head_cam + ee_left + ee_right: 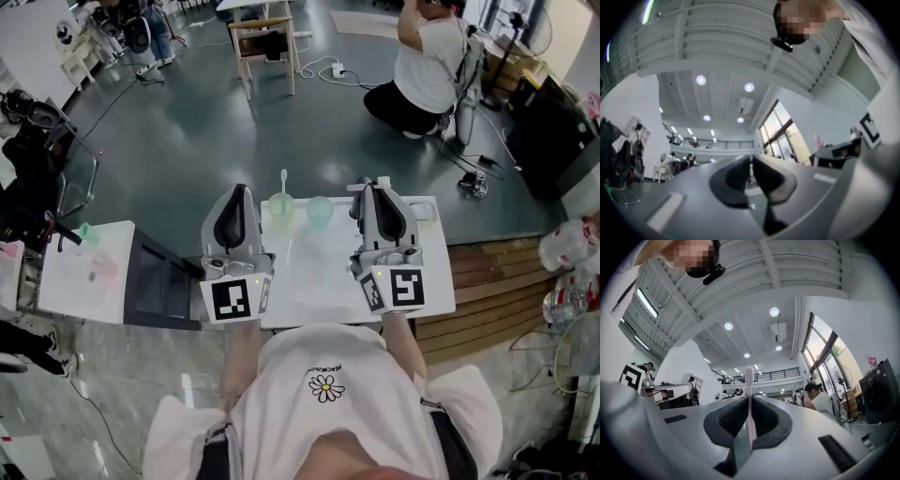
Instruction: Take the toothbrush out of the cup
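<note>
Toothbrush (749,380): it is out of the cup, clamped upright between the jaws of the right gripper (749,401), with its pale pink handle in the gap and its head standing clear above the tips. The left gripper (751,161) is closed on nothing.

In the head view both grippers hang over the white table (436,272), well above its top. A teal cup (319,213) stands at about 9 o'clock from the right gripper's tip and looks empty. A pale green cup (280,208) stands at about 3 o'clock from the left gripper's tip, with a thin white stick (284,180) in it, probably a second brush.

I judge the pull-out done for the held brush. The next move calls for lowering it to bare table and opening the jaws only once it rests there.
</note>
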A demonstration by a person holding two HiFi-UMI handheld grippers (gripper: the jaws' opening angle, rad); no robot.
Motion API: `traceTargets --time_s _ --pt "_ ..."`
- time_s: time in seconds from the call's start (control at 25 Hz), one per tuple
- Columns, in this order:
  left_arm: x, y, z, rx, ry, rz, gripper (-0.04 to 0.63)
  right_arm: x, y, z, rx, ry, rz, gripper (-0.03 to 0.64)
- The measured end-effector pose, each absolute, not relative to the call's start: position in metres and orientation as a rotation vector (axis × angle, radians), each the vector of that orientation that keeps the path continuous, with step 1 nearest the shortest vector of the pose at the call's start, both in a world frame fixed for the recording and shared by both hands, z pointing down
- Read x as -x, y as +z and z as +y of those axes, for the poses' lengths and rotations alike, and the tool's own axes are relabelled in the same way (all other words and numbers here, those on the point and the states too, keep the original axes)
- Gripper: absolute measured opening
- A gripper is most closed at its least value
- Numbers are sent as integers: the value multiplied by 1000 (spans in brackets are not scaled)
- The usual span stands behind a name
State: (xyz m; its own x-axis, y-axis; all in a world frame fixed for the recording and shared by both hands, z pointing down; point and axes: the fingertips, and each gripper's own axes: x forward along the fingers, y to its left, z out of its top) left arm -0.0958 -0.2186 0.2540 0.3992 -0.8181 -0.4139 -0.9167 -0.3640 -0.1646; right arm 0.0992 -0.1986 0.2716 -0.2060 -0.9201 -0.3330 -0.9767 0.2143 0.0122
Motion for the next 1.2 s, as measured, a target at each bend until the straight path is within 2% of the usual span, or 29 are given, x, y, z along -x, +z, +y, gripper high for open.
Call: traceTargets --time_s 0.04,0.08,0.2,0.36,0.4,0.68,0.8,1.0,1.2 --pt "95 249 -223 2298 371 1477 33 -99 272 -199 1795 314 2236 20" --pt "93 246 -229 2307 363 1457 84 -99 273 -199 1795 307 2237 20" --pt "81 254 -258 2365 281 1406 131 -101 276 -198 1800 289 2235 20" --pt "64 311 -317 2576 126 1406 292 -107 282 -198 1832 260 2221 21" --pt "61 331 -331 2639 75 1415 310 -109 284 -198 1839 255 2218 21" --pt "47 467 -388 2850 -469 1430 287 -118 294 -196 1897 227 2189 21" --pt "38 505 -397 2906 -658 1403 242 -128 295 -194 1927 218 2176 21" --pt "33 540 -411 2963 -810 1426 208 -143 295 -192 1974 207 2151 21" --pt "34 557 -412 3011 -911 1429 107 -149 298 -190 2007 205 2142 21"
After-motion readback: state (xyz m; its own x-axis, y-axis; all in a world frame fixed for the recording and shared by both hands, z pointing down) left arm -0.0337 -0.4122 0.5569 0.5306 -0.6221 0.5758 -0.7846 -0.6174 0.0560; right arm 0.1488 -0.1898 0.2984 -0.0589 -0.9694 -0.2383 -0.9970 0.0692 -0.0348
